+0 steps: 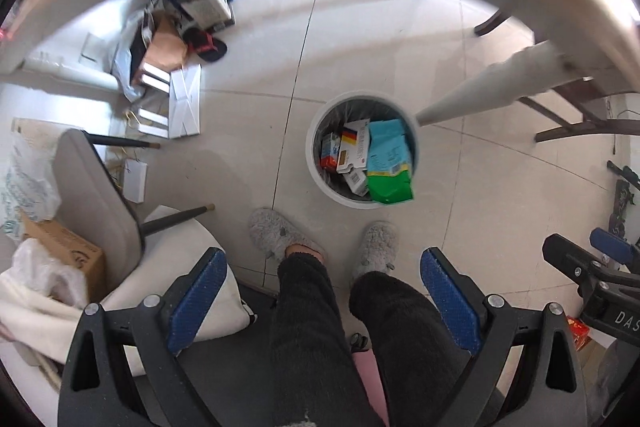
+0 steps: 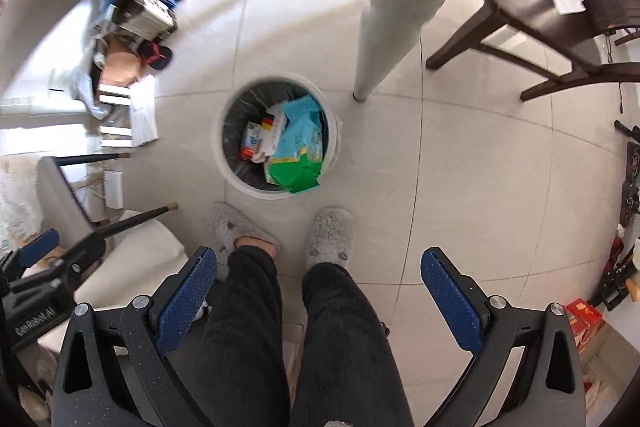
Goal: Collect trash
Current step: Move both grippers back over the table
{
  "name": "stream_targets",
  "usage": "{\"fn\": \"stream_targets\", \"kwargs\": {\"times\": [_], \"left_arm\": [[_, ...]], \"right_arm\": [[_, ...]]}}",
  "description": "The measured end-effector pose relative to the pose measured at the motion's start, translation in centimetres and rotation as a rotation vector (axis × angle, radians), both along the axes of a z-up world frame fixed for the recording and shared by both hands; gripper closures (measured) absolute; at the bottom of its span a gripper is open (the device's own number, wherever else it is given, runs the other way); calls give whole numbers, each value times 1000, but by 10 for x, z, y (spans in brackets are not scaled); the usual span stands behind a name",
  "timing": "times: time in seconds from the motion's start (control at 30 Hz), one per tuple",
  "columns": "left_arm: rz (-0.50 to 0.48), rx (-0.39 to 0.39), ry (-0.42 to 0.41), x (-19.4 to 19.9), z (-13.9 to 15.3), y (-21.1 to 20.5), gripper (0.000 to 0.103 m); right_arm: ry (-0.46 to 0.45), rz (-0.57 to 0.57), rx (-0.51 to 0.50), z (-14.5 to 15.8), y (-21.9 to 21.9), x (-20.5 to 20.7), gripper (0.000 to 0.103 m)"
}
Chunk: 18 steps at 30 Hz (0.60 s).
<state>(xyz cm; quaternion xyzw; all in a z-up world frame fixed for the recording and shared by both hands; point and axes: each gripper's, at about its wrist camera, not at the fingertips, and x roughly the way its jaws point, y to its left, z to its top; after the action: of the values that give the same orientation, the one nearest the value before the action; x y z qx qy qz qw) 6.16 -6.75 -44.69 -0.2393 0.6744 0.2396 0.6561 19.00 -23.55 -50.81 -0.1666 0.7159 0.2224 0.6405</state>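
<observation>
One white round trash bin point(image 1: 320, 163) stands on the tiled floor point(image 1: 248, 155), just in front of the person's two grey fuzzy slippers point(image 1: 280, 233). It is lined with a dark bag and holds several pieces of trash: one large teal-and-green packet point(image 1: 390, 163) that pokes over the near rim, one white carton with black, red and yellow stripes point(image 1: 354, 147), one small carton with a red base point(image 1: 330, 151), and one more small box point(image 1: 356, 181) under them. One pale table leg point(image 2: 394, 3) comes down just beside the bin.

The left gripper point(image 1: 322, 301) hangs above the person's two dark-trousered legs, its two blue-padded fingers point(image 1: 196, 303) spread wide apart and holding nothing. The right gripper point(image 2: 320, 299) is the same: two blue fingers point(image 2: 452, 303) released, empty.

To the left lie a heap of boxes and bags point(image 1: 176, 39) and one grey chair point(image 1: 96, 199).
</observation>
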Motion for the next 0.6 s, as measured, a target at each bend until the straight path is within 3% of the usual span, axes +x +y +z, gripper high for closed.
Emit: {"fn": "stream_targets", "kwargs": {"times": [0.3,0.47,0.6], "left_arm": [[5,69,-94,9,113,-2,4],[-3,102,-173,28,163,23,4],[42,140,-184,48,179,70,2]], "right_arm": [[-23,-11,126,140,-20,5,0],[-17,-45,196,192,-19,21,0],[-17,-86,241,222,-3,46,0]]}}
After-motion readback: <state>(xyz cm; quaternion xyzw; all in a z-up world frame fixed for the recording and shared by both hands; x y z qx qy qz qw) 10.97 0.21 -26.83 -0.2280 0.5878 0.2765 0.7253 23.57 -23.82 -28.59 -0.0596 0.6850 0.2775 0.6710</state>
